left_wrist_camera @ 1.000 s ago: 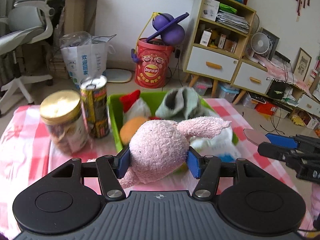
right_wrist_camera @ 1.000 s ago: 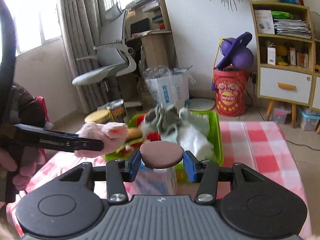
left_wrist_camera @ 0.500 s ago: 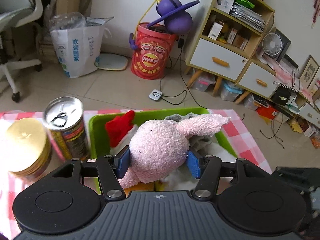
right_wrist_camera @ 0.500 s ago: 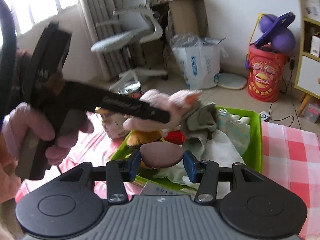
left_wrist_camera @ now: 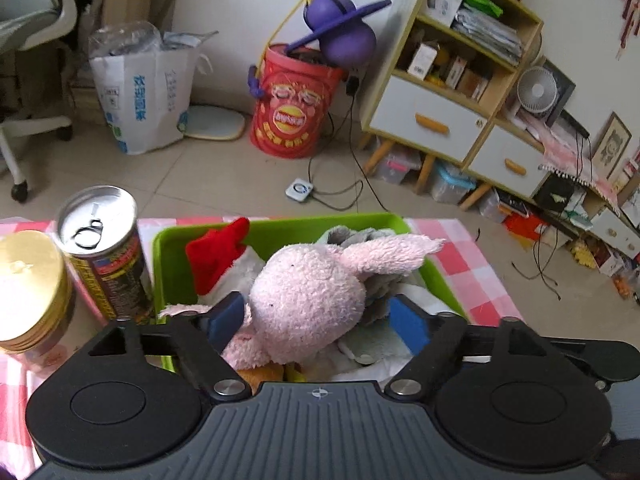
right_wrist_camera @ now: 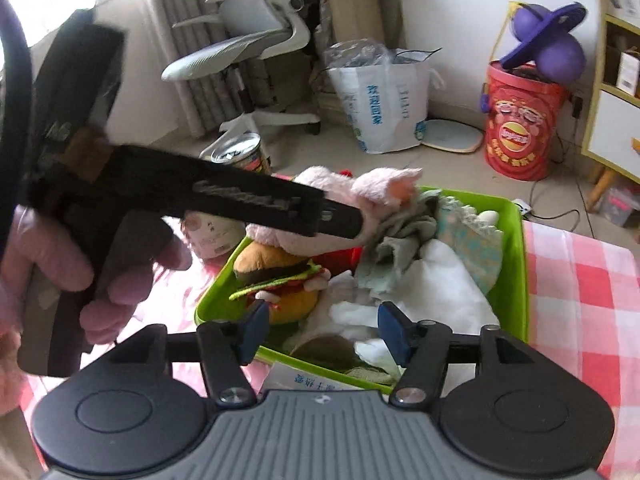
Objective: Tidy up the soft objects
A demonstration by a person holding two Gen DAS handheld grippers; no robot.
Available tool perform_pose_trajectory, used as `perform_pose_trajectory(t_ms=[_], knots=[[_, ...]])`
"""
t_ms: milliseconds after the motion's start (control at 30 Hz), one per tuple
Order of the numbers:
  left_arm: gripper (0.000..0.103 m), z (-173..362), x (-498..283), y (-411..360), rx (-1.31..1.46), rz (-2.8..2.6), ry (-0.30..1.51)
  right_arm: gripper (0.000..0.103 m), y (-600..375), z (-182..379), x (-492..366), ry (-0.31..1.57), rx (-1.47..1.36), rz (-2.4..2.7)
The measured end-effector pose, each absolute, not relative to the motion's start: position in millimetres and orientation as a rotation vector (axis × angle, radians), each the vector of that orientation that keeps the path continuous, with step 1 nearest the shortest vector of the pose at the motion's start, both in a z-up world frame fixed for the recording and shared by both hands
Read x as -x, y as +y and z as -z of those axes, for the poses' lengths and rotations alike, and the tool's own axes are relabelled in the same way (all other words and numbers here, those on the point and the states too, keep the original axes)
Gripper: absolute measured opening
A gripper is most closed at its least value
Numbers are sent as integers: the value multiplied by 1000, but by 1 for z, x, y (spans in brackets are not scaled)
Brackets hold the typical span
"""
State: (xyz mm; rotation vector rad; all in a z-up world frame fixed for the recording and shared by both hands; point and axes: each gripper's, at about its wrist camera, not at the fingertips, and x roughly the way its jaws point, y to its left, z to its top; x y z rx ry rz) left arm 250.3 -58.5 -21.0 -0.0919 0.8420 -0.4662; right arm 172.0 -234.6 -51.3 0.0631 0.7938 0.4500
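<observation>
My left gripper (left_wrist_camera: pixel 318 320) has its jaws apart around a pink plush rabbit (left_wrist_camera: pixel 308 300) that rests over the green bin (left_wrist_camera: pixel 172 236); the right pad stands clear of it. The rabbit also shows in the right wrist view (right_wrist_camera: pixel 360 196), on top of the pile. The bin (right_wrist_camera: pixel 516 264) holds a burger plush (right_wrist_camera: pixel 284 276), a red plush piece (left_wrist_camera: pixel 218 252), grey cloth (right_wrist_camera: pixel 404 232) and white cloth (right_wrist_camera: pixel 440 292). My right gripper (right_wrist_camera: pixel 320 328) is open and empty above the bin's near side. A brown pad (right_wrist_camera: pixel 324 350) lies in the bin below it.
A drink can (left_wrist_camera: pixel 104 252) and a gold-lidded jar (left_wrist_camera: pixel 28 288) stand left of the bin on the red-checked tablecloth (right_wrist_camera: pixel 580 280). A white packet (right_wrist_camera: pixel 316 380) lies against the bin's near wall. Beyond the table are an office chair (right_wrist_camera: pixel 248 40), a red barrel (left_wrist_camera: pixel 296 100) and a shelf unit (left_wrist_camera: pixel 452 68).
My left gripper has opened and the rabbit has settled onto the pile in the bin. My right gripper has opened and the brown pad has dropped into the bin.
</observation>
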Motion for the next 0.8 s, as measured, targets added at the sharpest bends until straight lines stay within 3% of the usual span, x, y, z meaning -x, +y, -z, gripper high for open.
perform_pose_trajectory(t_ms=[200, 367, 800], knots=[[93, -2, -221, -41, 109, 420, 786, 56, -256, 25, -147, 744, -108, -356], [97, -12, -187, -24, 99, 362, 774, 58, -273, 9, -119, 727, -151, -276], [98, -16, -81, -15, -6, 238, 800, 65, -263, -4, -33, 718, -158, -152]])
